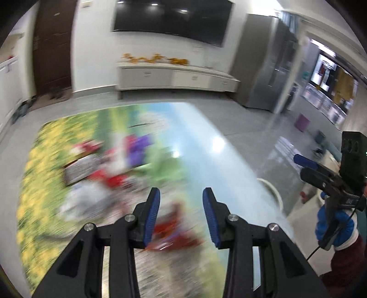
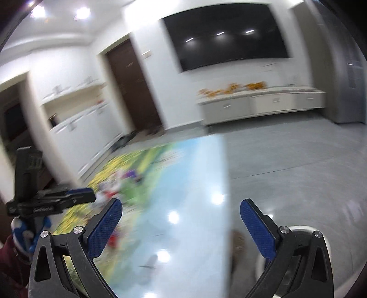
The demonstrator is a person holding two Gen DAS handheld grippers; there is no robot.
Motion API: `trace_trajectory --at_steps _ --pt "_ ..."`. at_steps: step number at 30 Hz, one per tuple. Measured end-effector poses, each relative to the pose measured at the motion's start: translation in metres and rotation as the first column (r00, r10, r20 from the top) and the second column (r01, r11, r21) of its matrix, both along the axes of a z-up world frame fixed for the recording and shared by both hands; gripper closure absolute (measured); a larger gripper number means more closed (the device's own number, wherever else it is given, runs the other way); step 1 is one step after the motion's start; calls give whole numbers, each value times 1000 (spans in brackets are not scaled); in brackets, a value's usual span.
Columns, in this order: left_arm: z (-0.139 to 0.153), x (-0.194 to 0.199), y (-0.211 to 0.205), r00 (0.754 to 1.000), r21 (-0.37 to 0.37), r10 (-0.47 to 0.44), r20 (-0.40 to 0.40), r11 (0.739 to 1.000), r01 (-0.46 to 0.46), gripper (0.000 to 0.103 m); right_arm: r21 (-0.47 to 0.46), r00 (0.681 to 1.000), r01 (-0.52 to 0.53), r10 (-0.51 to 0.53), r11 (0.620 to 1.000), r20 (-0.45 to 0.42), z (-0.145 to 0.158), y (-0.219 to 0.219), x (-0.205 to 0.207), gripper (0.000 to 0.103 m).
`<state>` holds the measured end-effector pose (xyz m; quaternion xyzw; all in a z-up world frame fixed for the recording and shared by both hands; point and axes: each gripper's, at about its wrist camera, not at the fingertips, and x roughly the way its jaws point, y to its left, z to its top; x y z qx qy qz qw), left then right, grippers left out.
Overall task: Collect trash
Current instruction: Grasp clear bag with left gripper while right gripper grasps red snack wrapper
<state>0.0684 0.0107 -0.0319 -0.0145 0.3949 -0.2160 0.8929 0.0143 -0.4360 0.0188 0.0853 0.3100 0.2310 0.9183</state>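
Both views are motion-blurred. A pile of trash (image 1: pixel 110 167), red, white, purple and grey wrappers, lies on a table with a flowery printed cover (image 1: pixel 41 183). A red wrapper (image 1: pixel 174 236) lies just under my left gripper (image 1: pixel 181 199), which is open and empty above it. My right gripper (image 2: pixel 181 213) is open and empty, over the table's blue right part, right of the pile (image 2: pixel 114 188). Each gripper shows at the other view's edge, the right one (image 1: pixel 305 160) and the left one (image 2: pixel 80 192).
A white round bin rim (image 2: pixel 300 229) sits on the floor beside the table's right edge; it also shows in the left wrist view (image 1: pixel 273 190). A white low cabinet (image 1: pixel 174 78) and a wall TV (image 1: pixel 172 18) stand beyond grey floor.
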Motion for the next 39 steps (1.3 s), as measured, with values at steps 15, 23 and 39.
trace_trajectory --at_steps 15,23,39 --pt "-44 -19 115 991 -49 126 -52 991 -128 66 -145 920 -358 322 923 -222 -66 172 18 55" --pt "-51 -8 75 998 -30 9 -61 1000 -11 66 -142 908 -388 352 911 -228 -72 173 17 95" --pt "-90 61 -20 992 206 -44 -118 976 67 70 -42 971 -183 173 982 -167 -47 71 1 95"
